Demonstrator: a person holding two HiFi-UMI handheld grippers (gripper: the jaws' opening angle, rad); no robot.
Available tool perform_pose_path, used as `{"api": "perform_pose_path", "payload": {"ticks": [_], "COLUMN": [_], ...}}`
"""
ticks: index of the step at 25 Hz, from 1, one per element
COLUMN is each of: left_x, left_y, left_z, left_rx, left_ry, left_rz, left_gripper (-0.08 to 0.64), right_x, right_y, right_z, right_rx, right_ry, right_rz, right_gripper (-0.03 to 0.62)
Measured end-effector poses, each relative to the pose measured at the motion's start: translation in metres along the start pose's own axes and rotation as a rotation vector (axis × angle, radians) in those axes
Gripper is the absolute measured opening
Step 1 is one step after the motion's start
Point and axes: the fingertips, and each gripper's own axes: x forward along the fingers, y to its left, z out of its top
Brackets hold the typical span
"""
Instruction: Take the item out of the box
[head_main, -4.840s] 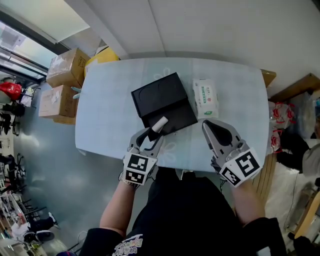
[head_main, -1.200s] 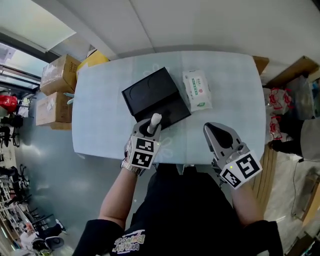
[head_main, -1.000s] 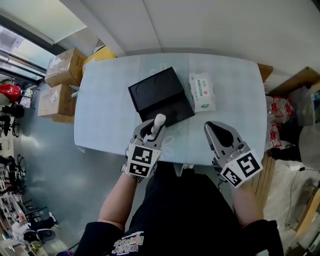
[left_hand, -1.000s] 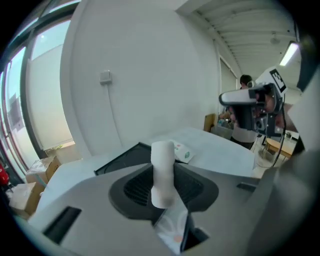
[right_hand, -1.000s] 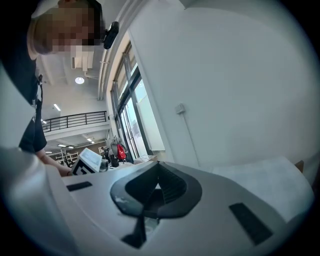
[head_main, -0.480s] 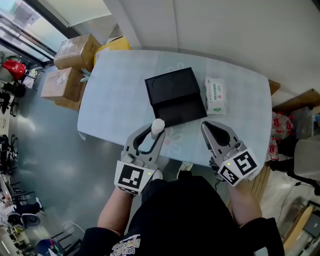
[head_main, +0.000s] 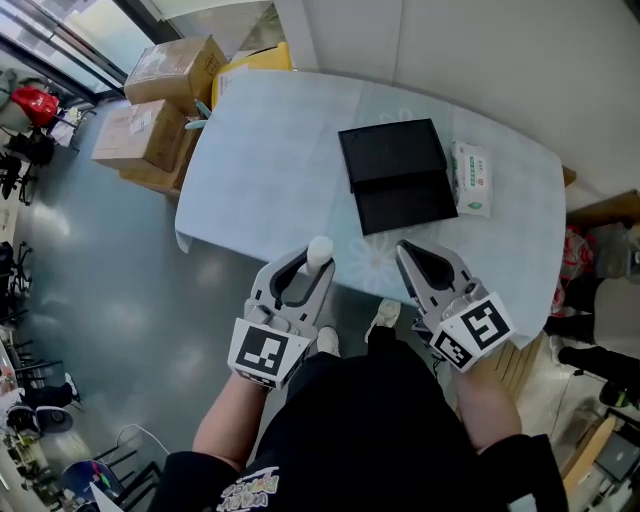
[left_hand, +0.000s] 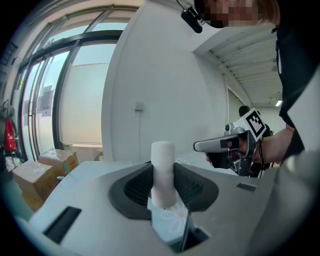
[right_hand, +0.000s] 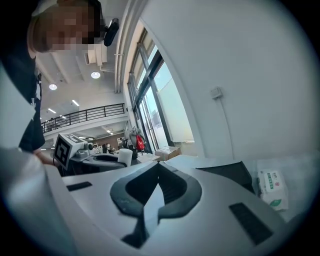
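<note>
My left gripper (head_main: 318, 264) is shut on a small white cylinder (head_main: 320, 250), which stands upright between its pads (left_hand: 163, 172). It hovers at the near edge of the pale blue table (head_main: 270, 150), well short of the open black box (head_main: 395, 175). The box lies flat, its lid folded out, and its inside looks bare. My right gripper (head_main: 404, 252) hangs beside the left one at the table's near edge, its jaws shut with nothing between them (right_hand: 158, 166). From the right gripper view the black box (right_hand: 225, 175) lies ahead to the right.
A white pack of wipes (head_main: 470, 178) lies just right of the box, and shows in the right gripper view too (right_hand: 272, 187). Cardboard boxes (head_main: 150, 110) and a yellow item (head_main: 255, 65) stand on the grey floor by the table's far left corner.
My left gripper has drawn back from the box toward the person, carrying the white cylinder to the table's near edge. The head view has swung, so the table sits farther up and right.
</note>
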Motion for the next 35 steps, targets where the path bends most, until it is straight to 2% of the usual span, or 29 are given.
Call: {"api": "perform_pose_path", "payload": {"ticks": [3,7,15,19,21,26,35], "left_x": [-0.019,-0.038,-0.068,-0.078,-0.082,-0.092,-0.119], "left_y": [0.011,0.014,0.004,-0.007,-0.011,-0.026,-0.048], "left_z": [-0.006,-0.014,-0.034,-0.039,-0.041,-0.036,-0.036], "left_rx": [0.011,-0.025,-0.044,-0.022,-0.007,0.014,0.035], "left_ry": [-0.015,-0.009,-0.022,-0.033,-0.016,-0.034,-0.044], "left_rz": [-0.01,-0.033,-0.132,-0.189,-0.199,-0.229,-0.263], "left_gripper": [0.129,0.129,0.129,0.129,0.129,0.129,0.129], "right_x": [0.008,0.009,-0.011,-0.028,-0.037,-0.061,-0.086], "right_y": [0.024,0.043,0.076,0.088,0.093,0.103,0.123], "right_z": [-0.007,-0.02,-0.042,-0.048,-0.051,-0.056,-0.058], "right_rx": [0.001,0.006,0.013,0.015,0.015,0.017,0.003], "right_ry": [0.006,0.009,0.009,-0.002,-0.009,-0.032,-0.065], "right_rz": [-0.004,-0.035,-0.14,-0.201,-0.226,-0.281,-0.318], "right_gripper": [0.009,0.009,0.009,0.009,0.009,0.009,0.009]}}
